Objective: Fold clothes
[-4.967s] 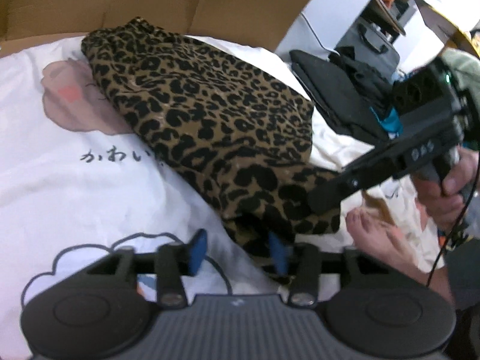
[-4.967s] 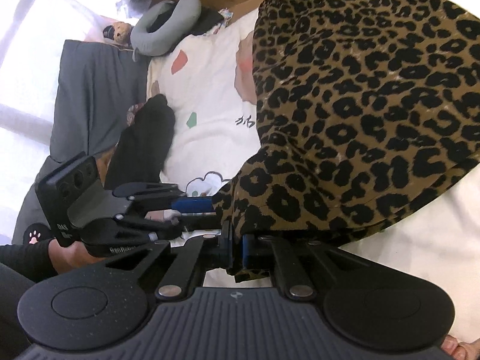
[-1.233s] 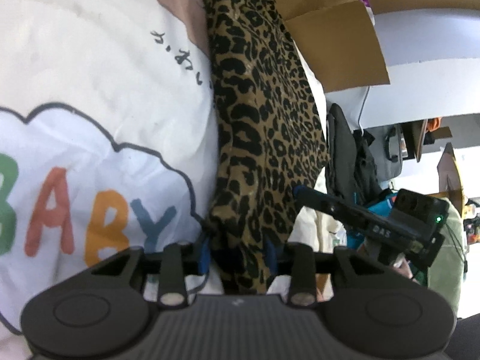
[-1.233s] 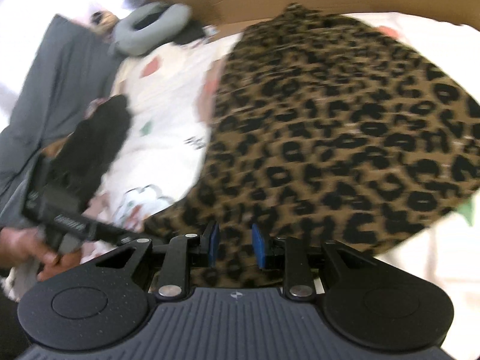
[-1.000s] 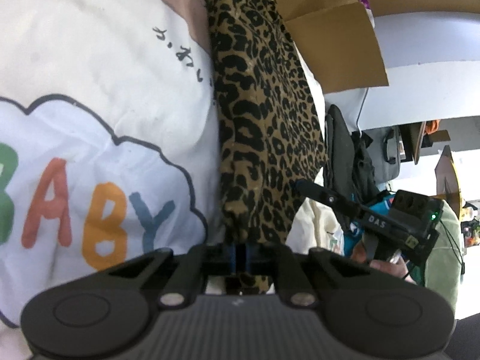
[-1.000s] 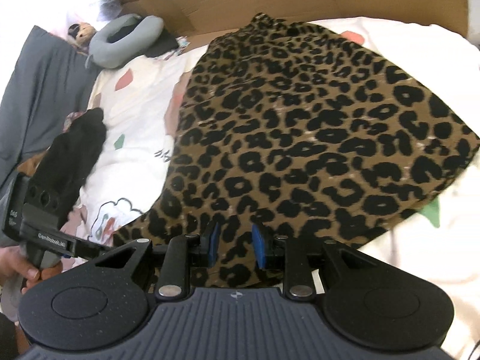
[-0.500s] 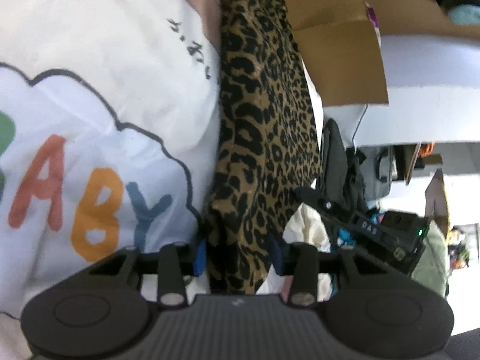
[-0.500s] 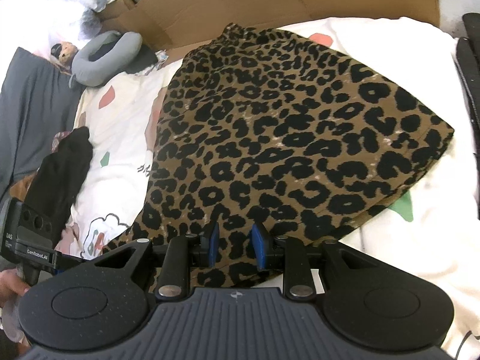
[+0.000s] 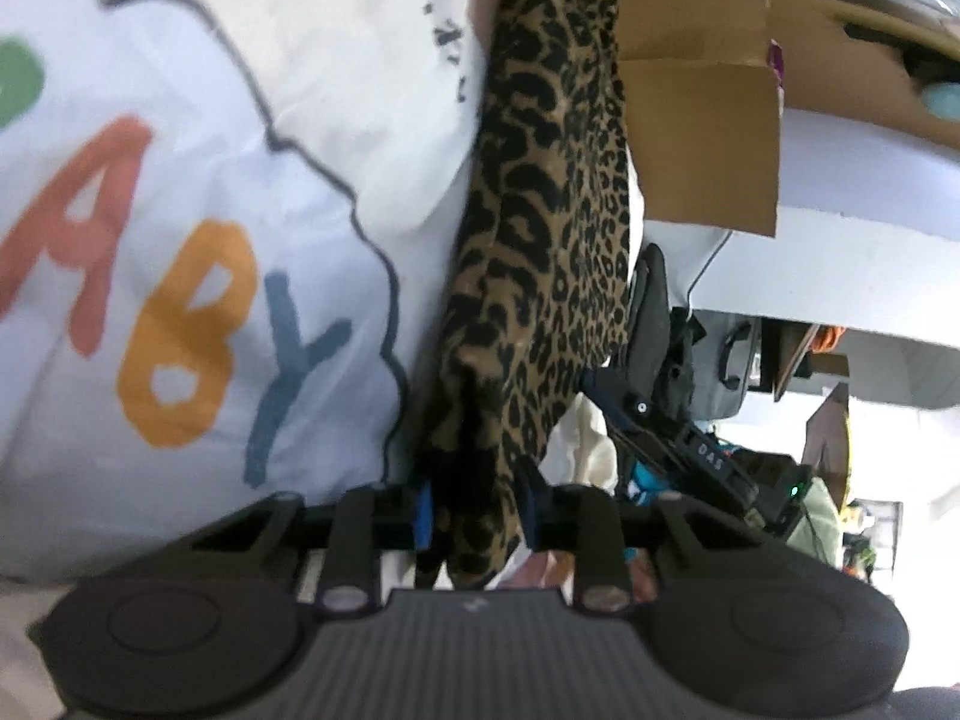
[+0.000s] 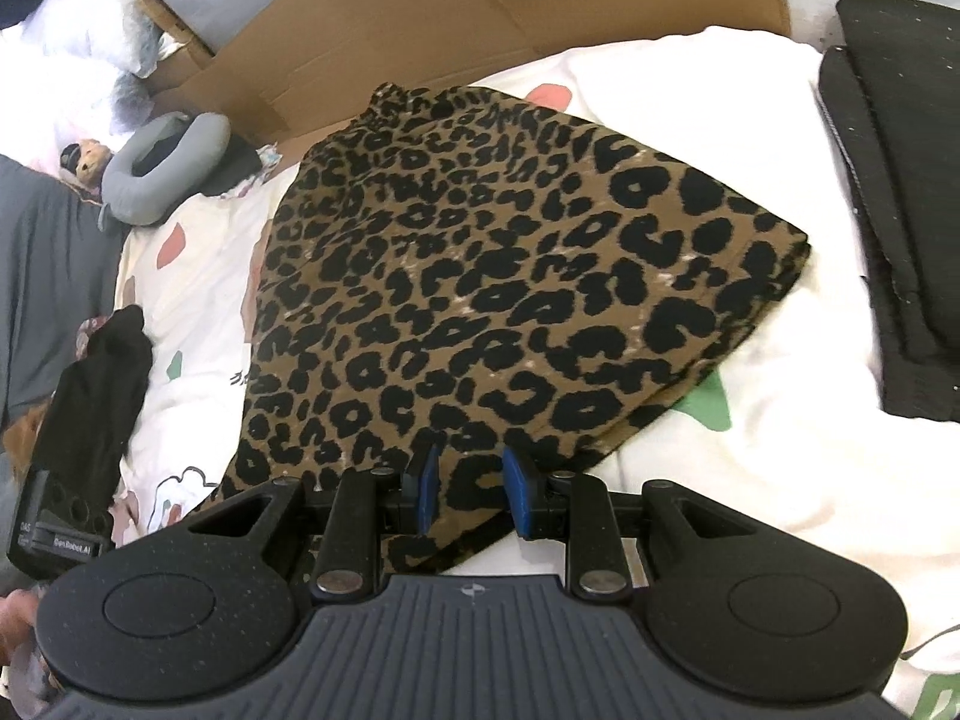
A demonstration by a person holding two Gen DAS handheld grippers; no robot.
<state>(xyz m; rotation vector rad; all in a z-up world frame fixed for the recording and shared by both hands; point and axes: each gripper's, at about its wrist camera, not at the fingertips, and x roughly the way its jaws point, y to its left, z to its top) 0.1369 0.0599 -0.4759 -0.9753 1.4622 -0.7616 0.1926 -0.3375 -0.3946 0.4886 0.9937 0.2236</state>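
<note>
A folded leopard-print garment [image 10: 480, 276] lies on a white printed bedsheet [image 10: 750, 450]. In the left wrist view the garment [image 9: 540, 210] runs up the frame and its near corner hangs bunched between the fingers of my left gripper [image 9: 477, 507]. That gripper's jaws are closing, and the blue pads sit just beside the fabric. My right gripper [image 10: 474, 489] stands open low over the garment's near edge, with fabric showing in the gap between its pads. The right gripper's body [image 9: 696, 462] shows beyond the garment in the left wrist view.
Flattened cardboard [image 10: 480, 18] lines the far side of the bed. A black bag [image 10: 900, 210] lies at the right, a grey neck pillow [image 10: 162, 174] and a grey blanket [image 10: 42, 276] at the left, and a dark cloth [image 10: 96, 402] near the left gripper's body [image 10: 54, 531].
The left jaws went from shut on the corner to wide apart, then narrowed again, while that gripper sank and rolled. The right gripper slid along the near edge, its gap unchanged.
</note>
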